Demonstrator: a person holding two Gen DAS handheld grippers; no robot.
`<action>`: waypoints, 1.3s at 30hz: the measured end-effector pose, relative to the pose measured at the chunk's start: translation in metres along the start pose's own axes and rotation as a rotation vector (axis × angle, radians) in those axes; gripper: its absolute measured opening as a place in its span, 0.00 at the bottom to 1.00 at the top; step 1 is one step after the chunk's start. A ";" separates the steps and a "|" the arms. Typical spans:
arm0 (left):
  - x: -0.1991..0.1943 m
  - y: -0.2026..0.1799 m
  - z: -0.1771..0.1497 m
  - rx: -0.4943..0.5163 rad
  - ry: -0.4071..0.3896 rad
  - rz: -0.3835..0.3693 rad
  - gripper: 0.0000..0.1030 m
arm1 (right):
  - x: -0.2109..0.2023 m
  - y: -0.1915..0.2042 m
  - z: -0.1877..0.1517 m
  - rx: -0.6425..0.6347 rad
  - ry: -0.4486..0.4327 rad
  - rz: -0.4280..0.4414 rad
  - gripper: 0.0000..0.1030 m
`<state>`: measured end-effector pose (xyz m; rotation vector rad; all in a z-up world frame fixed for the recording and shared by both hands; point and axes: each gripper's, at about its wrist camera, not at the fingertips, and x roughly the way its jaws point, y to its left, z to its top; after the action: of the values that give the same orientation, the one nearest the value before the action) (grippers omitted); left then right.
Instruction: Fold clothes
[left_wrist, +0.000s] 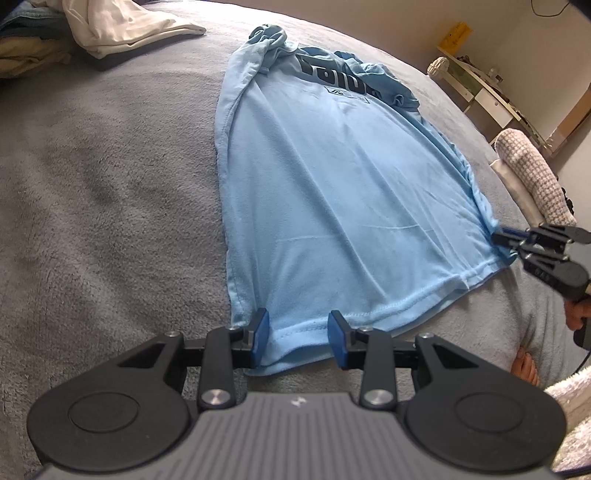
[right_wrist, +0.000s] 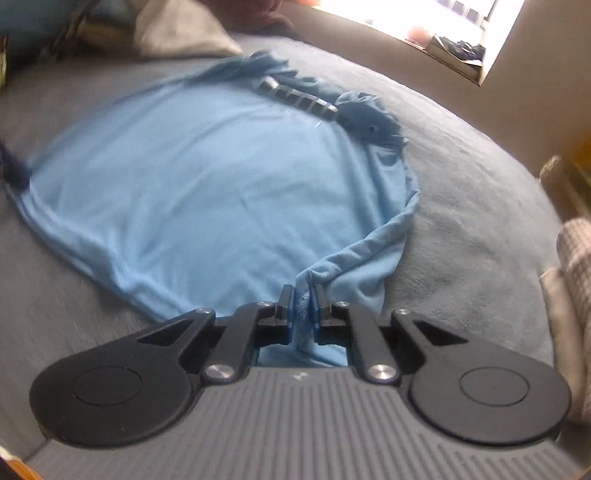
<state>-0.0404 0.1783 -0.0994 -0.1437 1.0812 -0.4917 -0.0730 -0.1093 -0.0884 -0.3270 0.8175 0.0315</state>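
Lying face-up along the grey bed (left_wrist: 110, 184), the blue T-shirt (left_wrist: 332, 177) is spread for folding. The right tongs (right_wrist: 303, 308) pinch its bunched hem corner; the left tongs (left_wrist: 297, 341) stand open astride the other corner, likely about to grip.

The light blue t-shirt (left_wrist: 332, 192) is soft matt knit cloth with a stitched hem. Under it, the grey blanket (left_wrist: 110, 177) looks fuzzy, like fleece. The left gripper (left_wrist: 297, 341) is matt black plastic with shiny metal screws and blue rubbery-looking pads. At 11 o'clock, a crumpled cream cloth (left_wrist: 122, 26).
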 end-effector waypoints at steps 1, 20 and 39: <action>0.000 0.000 0.000 0.003 0.001 -0.001 0.35 | -0.001 -0.002 -0.001 0.007 0.000 -0.018 0.07; 0.001 -0.004 0.001 0.040 0.019 0.015 0.35 | -0.011 -0.134 -0.075 0.829 0.027 -0.294 0.08; -0.006 -0.003 -0.005 0.062 0.028 0.006 0.35 | 0.042 0.046 0.091 -0.048 -0.071 0.570 0.10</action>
<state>-0.0479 0.1795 -0.0957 -0.0794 1.0922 -0.5229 0.0132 -0.0428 -0.0735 -0.1280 0.8182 0.5922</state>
